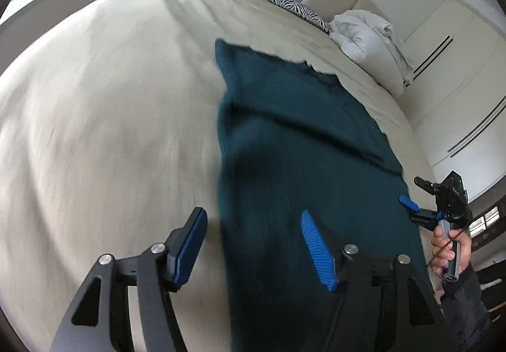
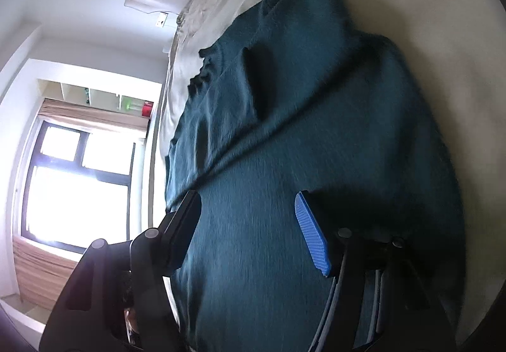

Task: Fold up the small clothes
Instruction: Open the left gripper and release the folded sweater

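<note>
A dark teal garment (image 1: 300, 136) is lying spread on the beige bed (image 1: 110, 114), creased, below a white duvet bundle (image 1: 367, 35) and a zebra-print pillow (image 1: 297, 8). The left claw (image 1: 253, 244) is being held wide over the garment's near left edge, nothing pressed between its blue pads. The right claw (image 2: 249, 231) is likewise being held wide above the cloth, gripping nothing.
</note>
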{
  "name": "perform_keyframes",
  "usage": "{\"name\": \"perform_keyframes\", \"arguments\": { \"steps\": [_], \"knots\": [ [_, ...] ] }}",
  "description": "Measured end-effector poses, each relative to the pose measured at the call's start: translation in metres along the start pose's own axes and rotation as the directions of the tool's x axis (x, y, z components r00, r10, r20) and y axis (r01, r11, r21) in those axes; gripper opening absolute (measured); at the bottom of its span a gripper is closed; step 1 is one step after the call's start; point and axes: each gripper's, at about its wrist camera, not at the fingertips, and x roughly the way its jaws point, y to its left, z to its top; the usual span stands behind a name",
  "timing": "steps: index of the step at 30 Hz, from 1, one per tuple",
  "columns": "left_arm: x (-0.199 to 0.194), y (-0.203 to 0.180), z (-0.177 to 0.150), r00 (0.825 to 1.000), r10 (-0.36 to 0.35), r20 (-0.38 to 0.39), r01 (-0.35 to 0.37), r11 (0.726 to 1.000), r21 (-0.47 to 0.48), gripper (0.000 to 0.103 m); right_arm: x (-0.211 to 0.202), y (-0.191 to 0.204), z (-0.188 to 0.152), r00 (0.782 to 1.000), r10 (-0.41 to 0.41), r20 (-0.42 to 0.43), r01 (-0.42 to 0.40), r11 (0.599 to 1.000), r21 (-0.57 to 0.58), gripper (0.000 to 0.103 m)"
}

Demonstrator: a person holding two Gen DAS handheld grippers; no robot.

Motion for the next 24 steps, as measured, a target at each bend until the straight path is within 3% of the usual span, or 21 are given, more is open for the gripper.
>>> {"name": "perform_keyframes", "arguments": {
  "steps": [4,10,15,20,24],
  "knots": [
    [-0.026,-0.002,-0.048,0.999,-0.019,-0.028,0.018,0.999,-0.03,0.065,-0.048,0.014,-0.046,0.998,-0.057,0.037,0.061,0.991,-0.12,0.062],
    [-0.052,0.006,-0.098,0.997,-0.025,-0.072,0.016,0.993,-0.118,0.065,-0.101,0.012,-0.115,0.986,-0.154,0.067,0.165,0.963,-0.212,0.062],
    [-0.064,0.003,-0.127,0.995,-0.033,-0.093,0.022,0.993,-0.12,0.065,-0.145,-0.014,-0.148,0.977,-0.188,0.096,0.202,0.965,-0.169,0.062],
    [-0.058,0.0,-0.126,0.992,-0.045,-0.118,0.03,0.992,-0.123,0.062,-0.17,-0.045,-0.158,0.965,-0.246,0.091,0.255,0.962,-0.099,0.062],
    [-0.052,-0.007,-0.124,0.988,-0.017,-0.152,0.005,0.997,-0.08,0.053,-0.171,-0.062,-0.16,0.966,-0.249,0.075,0.251,0.967,-0.03,0.062]
  ]
}}
